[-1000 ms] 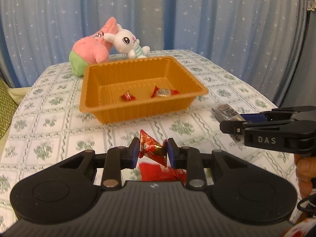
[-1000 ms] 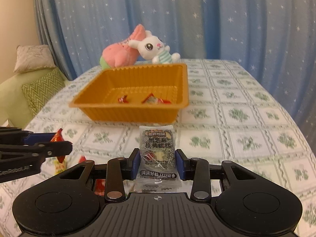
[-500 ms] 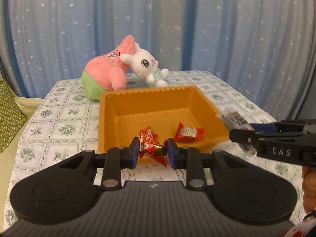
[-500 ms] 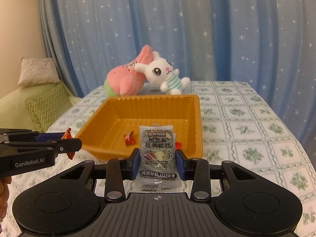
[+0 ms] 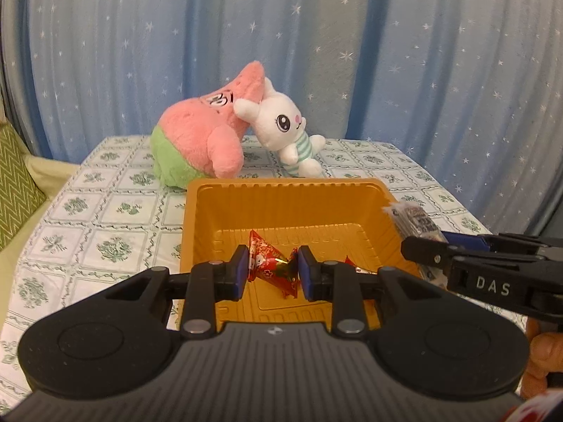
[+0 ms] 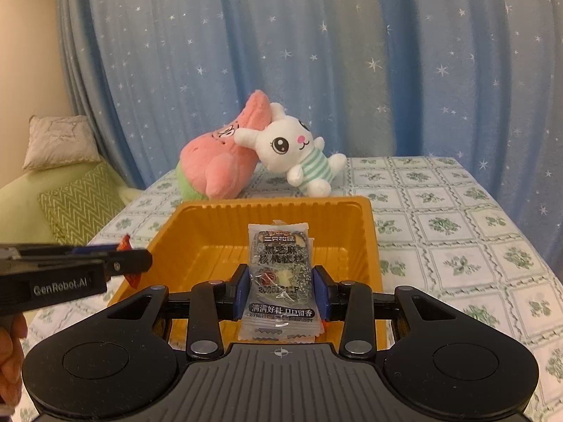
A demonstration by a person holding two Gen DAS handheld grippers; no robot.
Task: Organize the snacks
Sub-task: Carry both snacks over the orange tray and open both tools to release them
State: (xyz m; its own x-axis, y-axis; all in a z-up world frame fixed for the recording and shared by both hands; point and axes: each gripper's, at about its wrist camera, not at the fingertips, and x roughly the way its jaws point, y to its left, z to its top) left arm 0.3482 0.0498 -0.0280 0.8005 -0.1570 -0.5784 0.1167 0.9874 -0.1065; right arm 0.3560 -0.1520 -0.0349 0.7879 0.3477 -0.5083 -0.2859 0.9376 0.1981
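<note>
Holding snacks (image 5: 272,268) over tray (image 5: 288,190)

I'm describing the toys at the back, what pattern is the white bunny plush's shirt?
Mint-green and white stripes on the bunny plush, clearest in the right wrist view.

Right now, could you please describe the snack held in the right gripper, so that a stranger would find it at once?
Find the orange tray on the table, in front of two plush toys. Above its near edge, the right gripper pinches a flat grey sachet printed with black Chinese characters. The snack in the left gripper is a red foil candy instead.
</note>
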